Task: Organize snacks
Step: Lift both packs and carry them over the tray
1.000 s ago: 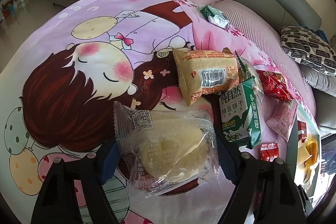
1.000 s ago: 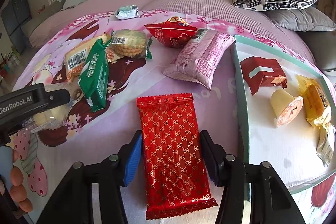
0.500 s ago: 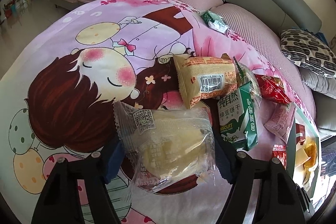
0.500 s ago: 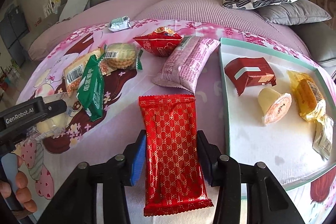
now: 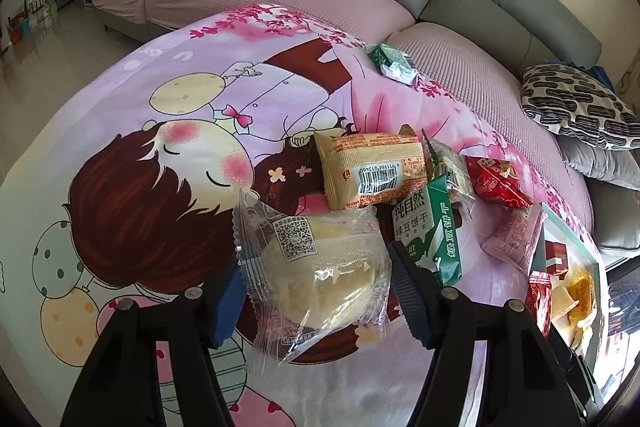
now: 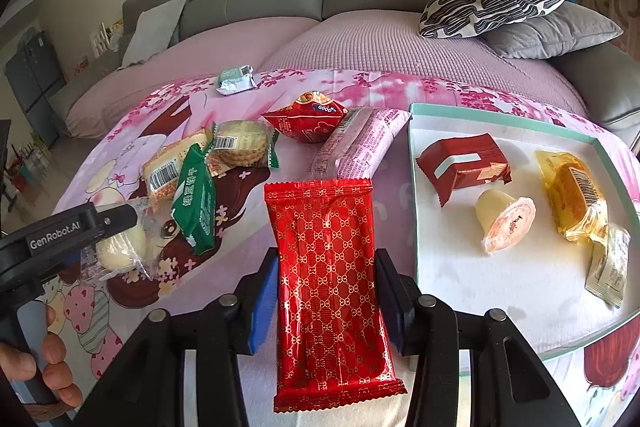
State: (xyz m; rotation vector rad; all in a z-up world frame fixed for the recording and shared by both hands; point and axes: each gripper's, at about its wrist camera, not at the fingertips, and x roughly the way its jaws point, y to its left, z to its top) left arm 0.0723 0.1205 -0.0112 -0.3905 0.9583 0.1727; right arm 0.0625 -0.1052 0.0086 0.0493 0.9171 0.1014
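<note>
Left wrist view: the left gripper [image 5: 316,291], its jaws having just been closing, clamps a clear-wrapped pale cake [image 5: 320,267] at lower centre, above the cartoon-print cloth [image 5: 160,155]. An orange barcode packet [image 5: 368,167] and a green biscuit pack [image 5: 432,227] lie just right of centre.

Right wrist view: the right gripper [image 6: 328,297] pinches a red gold-patterned packet [image 6: 328,275] at centre frame. At right, a teal-rimmed tray [image 6: 416,227] holds a dark red wrapper [image 6: 464,163], a jelly cup [image 6: 506,221] and a yellow packet [image 6: 572,195].
</note>
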